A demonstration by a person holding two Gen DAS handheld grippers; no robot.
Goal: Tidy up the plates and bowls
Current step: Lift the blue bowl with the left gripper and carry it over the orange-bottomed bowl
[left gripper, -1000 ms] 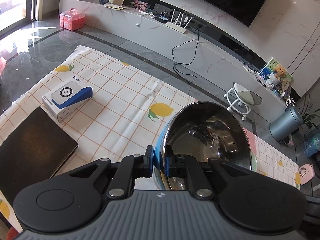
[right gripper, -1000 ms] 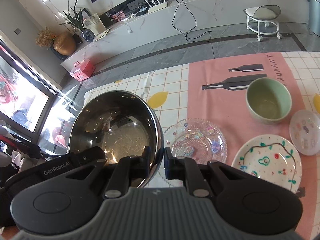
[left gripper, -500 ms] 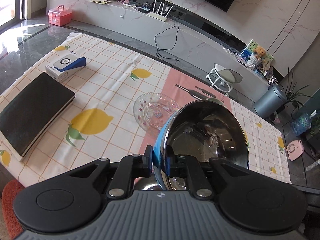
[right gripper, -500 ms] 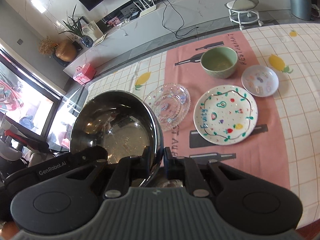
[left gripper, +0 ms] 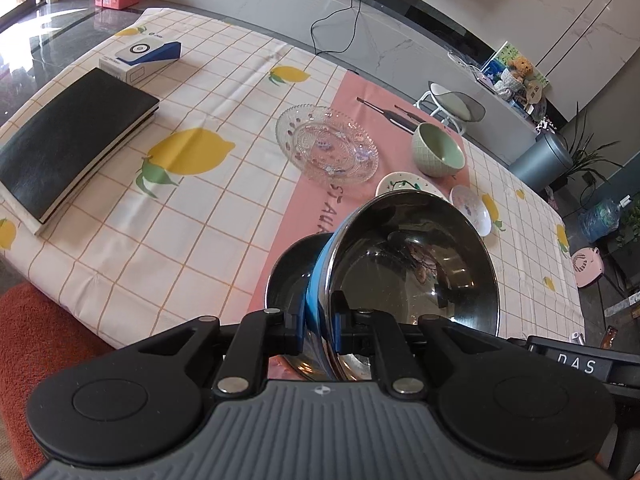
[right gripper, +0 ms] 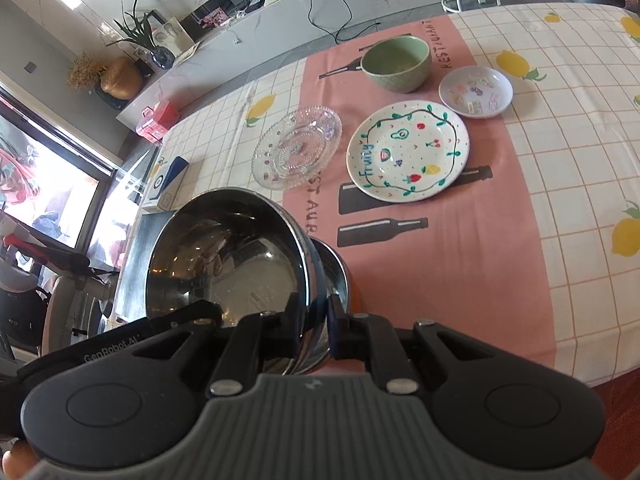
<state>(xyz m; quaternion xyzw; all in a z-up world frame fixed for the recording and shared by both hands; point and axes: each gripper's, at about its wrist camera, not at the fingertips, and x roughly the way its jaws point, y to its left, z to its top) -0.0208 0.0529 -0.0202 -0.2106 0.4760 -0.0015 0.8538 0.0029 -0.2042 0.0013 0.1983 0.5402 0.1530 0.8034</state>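
Steel is filling both wrist views, because I am carrying one bowl in each tool. The left gripper [left gripper: 319, 332] is clenching its jaws on the rim of the blue-sided steel bowl [left gripper: 416, 264]. The right gripper [right gripper: 314, 320] is biting the rim of the plain steel bowl [right gripper: 224, 256] the same way.

I am gripping at the rims since these thin walls are the only part narrow enough for the pads. That is also why each bowl is hanging tilted, mouth turned towards its own camera. Both bowls are hovering on the near side of the glass plate [left gripper: 326, 144], over the pink strip of the tablecloth [left gripper: 180, 208]. They are overlapping closely, but I cannot tell whether they are touching.

I am judging that I am lining them up to nest one inside the other. That would need matching tilts and a free rim on the receiving bowl.

The rest of the crockery is sitting beyond and beside the glass plate. The green bowl [left gripper: 438, 150] is lying just past it towards the far edge, and the painted plate [right gripper: 408, 152] is resting right beside it. The small saucer [right gripper: 476, 92] is lying farther from it, past the painted plate. On the glass plate's other side, well apart, the black book [left gripper: 68, 140] is lying flat.

The risk I am watching is polished steel slipping between the pads.
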